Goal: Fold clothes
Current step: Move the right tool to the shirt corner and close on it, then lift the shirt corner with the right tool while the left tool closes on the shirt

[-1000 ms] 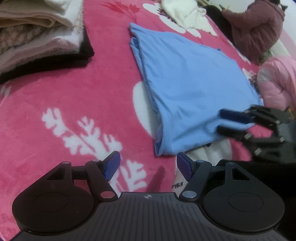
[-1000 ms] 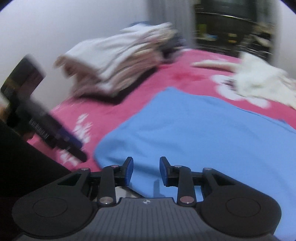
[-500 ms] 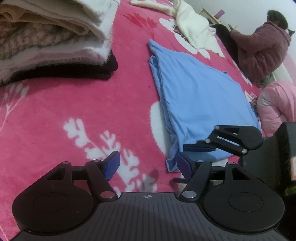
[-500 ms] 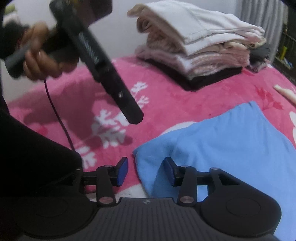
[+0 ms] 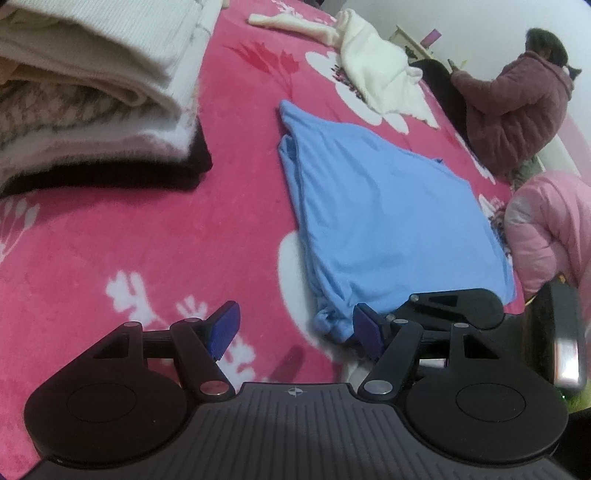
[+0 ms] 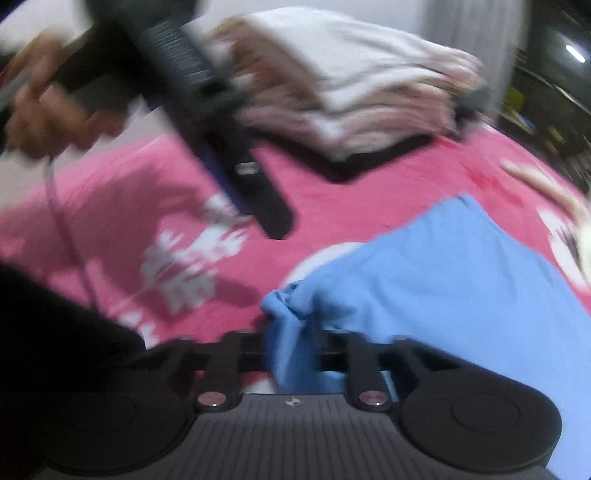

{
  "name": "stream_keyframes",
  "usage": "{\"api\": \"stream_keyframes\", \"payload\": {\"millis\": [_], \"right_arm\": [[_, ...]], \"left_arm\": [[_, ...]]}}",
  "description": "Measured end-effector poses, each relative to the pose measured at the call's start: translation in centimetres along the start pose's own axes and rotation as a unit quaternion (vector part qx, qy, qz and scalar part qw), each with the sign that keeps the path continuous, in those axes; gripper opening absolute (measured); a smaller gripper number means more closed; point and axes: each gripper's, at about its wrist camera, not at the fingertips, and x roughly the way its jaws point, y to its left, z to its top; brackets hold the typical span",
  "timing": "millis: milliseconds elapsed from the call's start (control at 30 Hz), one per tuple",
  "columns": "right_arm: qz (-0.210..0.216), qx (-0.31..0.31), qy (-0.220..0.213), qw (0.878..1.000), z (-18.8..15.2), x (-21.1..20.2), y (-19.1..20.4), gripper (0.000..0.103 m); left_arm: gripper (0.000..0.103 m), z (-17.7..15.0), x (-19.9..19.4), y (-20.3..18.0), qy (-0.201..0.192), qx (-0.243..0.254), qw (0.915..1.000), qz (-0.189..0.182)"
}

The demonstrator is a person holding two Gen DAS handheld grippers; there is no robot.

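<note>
Two tongs: left point(image 5: 293, 328) wide open, empty | right point(image 6: 291, 354) grips blue garment point(image 5: 388, 225) | pink floral blanket point(image 5: 147, 236)

Bed w/ pink floral blanket point(image 5: 110, 229) fills most of the room. Plain white wall point(image 5: 491, 22) behind bed; small wooden furniture piece point(image 5: 413, 38) at wall, past bed's far edge. Dark shelving point(image 6: 554, 92) beyond bed, w/ a bright light strip point(image 6: 576, 53).

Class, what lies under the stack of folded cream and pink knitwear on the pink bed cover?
A dark brown folded garment lies at the bottom of the stack, resting on the bed cover. Anything beneath it is hidden.
</note>
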Motion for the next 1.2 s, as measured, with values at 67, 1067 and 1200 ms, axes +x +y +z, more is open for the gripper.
{"api": "stream_keyframes", "payload": {"millis": [67, 1067, 1200], "right_arm": [[0.003, 0.081, -0.025, 0.996, -0.8, -1.1, -1.9, 0.006], [0.046, 0.43, -0.149, 0.889, -5.8, -7.0, -9.5, 0.006], [0.044, 0.429, -0.151, 0.89, -5.7, -7.3, -9.2, 0.006]], "left_arm": [[0.068, 0.2, 0.0, -0.1, -0.003, -0.005, 1.0, -0.007], [0.068, 10.2, 9.5, -1.2, -0.057, -0.119, 0.9913, 0.001], [0.065, 11.9, 10.5, -1.4, -0.071, -0.118, 0.9903, 0.015]]}}
